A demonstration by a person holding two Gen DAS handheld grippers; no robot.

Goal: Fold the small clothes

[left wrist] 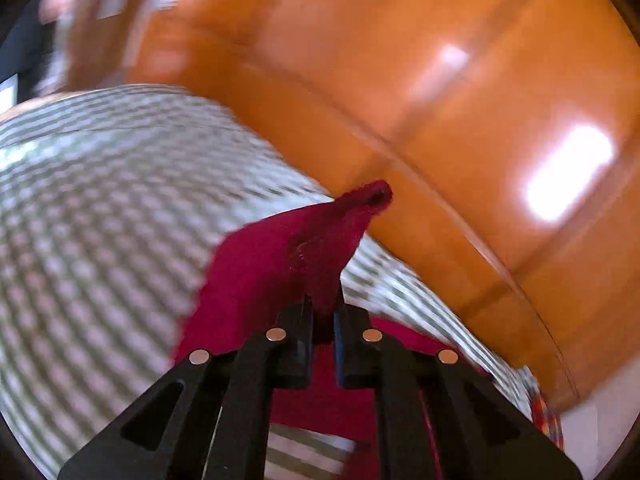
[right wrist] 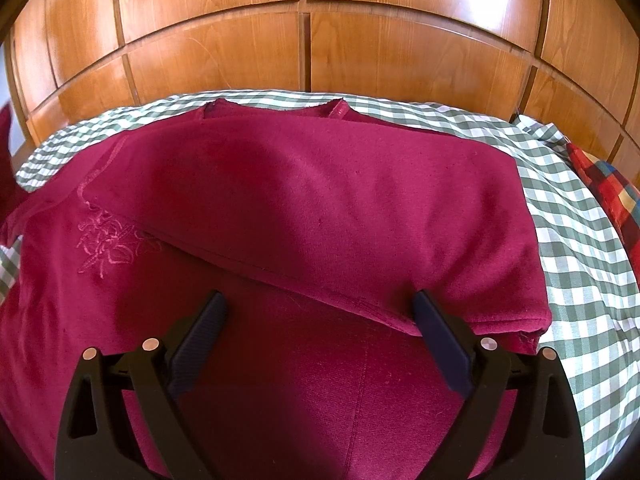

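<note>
A dark red garment [right wrist: 304,200] with an embroidered flower on its left part lies spread over a green-and-white checked sheet [right wrist: 576,248]; its right side is folded over onto the middle. My right gripper [right wrist: 320,308] hovers open just above the fold's lower edge, with nothing between its fingers. In the blurred left wrist view my left gripper [left wrist: 323,304] is shut on a corner of the red garment [left wrist: 288,252], which is lifted off the checked sheet [left wrist: 100,220] and stands up in a peak.
Glossy wooden panelled doors [right wrist: 312,44] rise right behind the bed. A red, blue and yellow checked cloth [right wrist: 612,192] lies at the sheet's right edge; it shows again as the checked cloth [left wrist: 548,416] low right in the left wrist view.
</note>
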